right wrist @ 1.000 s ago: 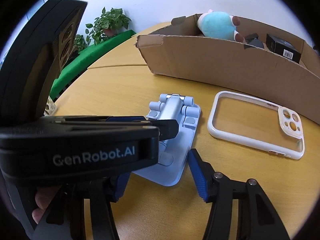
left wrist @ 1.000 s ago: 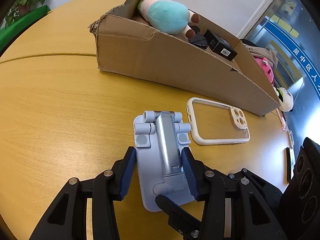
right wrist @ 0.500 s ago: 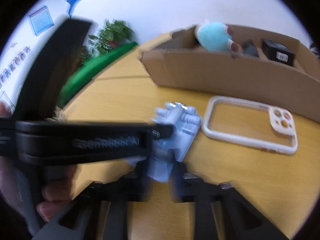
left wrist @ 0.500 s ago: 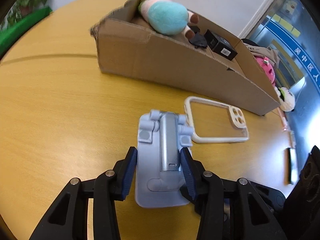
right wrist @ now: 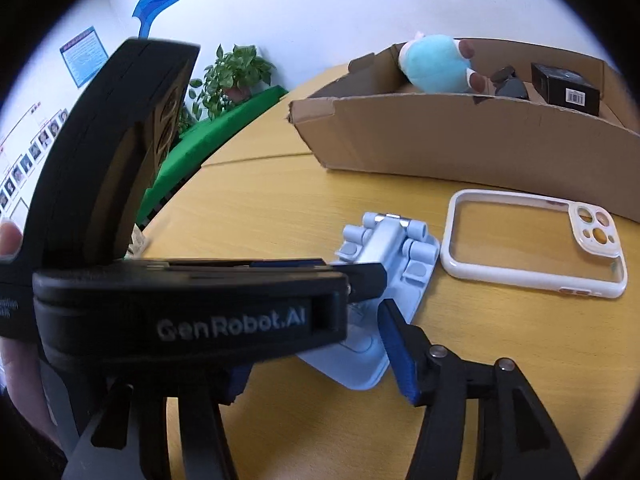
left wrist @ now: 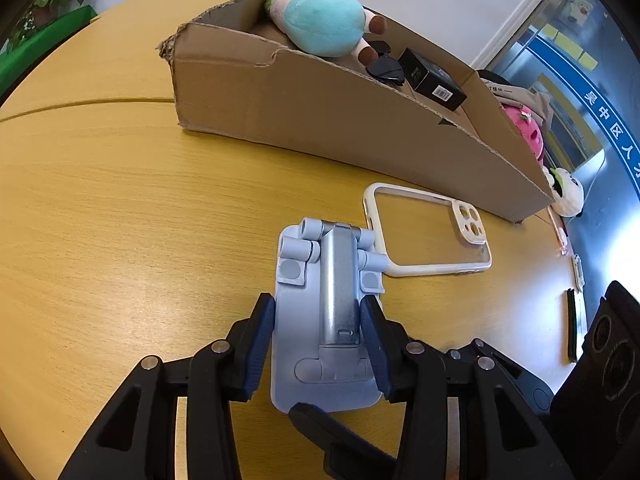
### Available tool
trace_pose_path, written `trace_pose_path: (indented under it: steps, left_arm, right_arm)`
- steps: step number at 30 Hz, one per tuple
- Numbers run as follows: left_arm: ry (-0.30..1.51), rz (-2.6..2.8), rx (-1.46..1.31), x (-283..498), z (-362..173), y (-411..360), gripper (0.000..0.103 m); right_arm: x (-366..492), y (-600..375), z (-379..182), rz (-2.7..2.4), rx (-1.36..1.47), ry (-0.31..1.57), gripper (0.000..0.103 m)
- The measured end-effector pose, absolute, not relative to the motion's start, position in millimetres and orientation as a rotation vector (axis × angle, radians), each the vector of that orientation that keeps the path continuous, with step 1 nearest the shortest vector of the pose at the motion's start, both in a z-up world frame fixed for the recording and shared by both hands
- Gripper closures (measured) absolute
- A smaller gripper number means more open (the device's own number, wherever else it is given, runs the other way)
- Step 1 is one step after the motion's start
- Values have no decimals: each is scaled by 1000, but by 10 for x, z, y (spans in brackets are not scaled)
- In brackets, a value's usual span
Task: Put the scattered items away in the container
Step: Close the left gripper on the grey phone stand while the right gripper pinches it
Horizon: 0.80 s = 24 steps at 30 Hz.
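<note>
Left gripper (left wrist: 320,340) was clamped on the pale blue phone stand (left wrist: 324,320), near edge of the wooden table (left wrist: 120,200). Right gripper (right wrist: 320,360) sat just beside the stand, jaws opening; contact possibly nil, view blocked. Phone case (left wrist: 428,236) lay right; cardboard box (left wrist: 320,108) beyond.

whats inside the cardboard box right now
Inside the cardboard box lie a teal and pink plush toy, a black boxed item with a barcode, and a dark rounded object. The near wall hides the box floor and anything lower.
</note>
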State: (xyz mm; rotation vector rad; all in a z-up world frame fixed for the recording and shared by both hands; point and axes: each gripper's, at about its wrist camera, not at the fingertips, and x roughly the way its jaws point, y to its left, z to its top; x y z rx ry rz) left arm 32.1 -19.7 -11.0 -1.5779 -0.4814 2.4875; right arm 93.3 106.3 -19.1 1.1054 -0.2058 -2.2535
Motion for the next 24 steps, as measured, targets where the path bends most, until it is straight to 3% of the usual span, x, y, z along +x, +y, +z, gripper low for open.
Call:
trace_pose_path:
  steps: [4, 5, 6, 7, 12, 14, 16, 19, 20, 22, 24]
  left_arm:
    - [-474, 2495, -1583, 299, -41, -232, 57]
    - [-467, 2499, -1586, 294, -22, -237, 57]
    - [-464, 2502, -1591, 287, -6, -243, 57]
    - [-465, 2500, -1595, 278, 8, -247, 57]
    - [-463, 2492, -1608, 262, 43, -246, 57]
    - [-466, 2482, -1610, 262, 40, -254, 57]
    - [-471, 2464, -1611, 302, 10, -215, 57]
    - [-469, 2466, -1614, 302, -9, -207, 57]
    - [-476, 2464, -1615, 296, -17, -202, 56]
    - [-488, 2454, -1616, 304, -51, -207, 57]
    - [-505, 2440, -1617, 302, -90, -203, 57]
  right_arm:
    - [908, 1086, -202, -2245, 1086, -211, 51]
    - [913, 1100, -206, -2252, 1084, -202, 55]
    - [917, 1109, -213, -2275, 1086, -173, 70]
    - [915, 1118, -219, -2286, 1085, -148, 73]
    - [909, 1158, -216, -2262, 1078, -134, 76]
    - [949, 1143, -215, -2240, 1064, -108, 72]
    - [1009, 1135, -212, -2201, 1048, -89, 62]
    - [1037, 1094, -205, -2189, 1041, -32, 61]
    - [1036, 1078, -200, -2192, 1041, -9, 62]
    - [1032, 1077, -202, -2213, 1046, 37, 76]
    - [1011, 1124, -210, -2199, 1054, 16, 78]
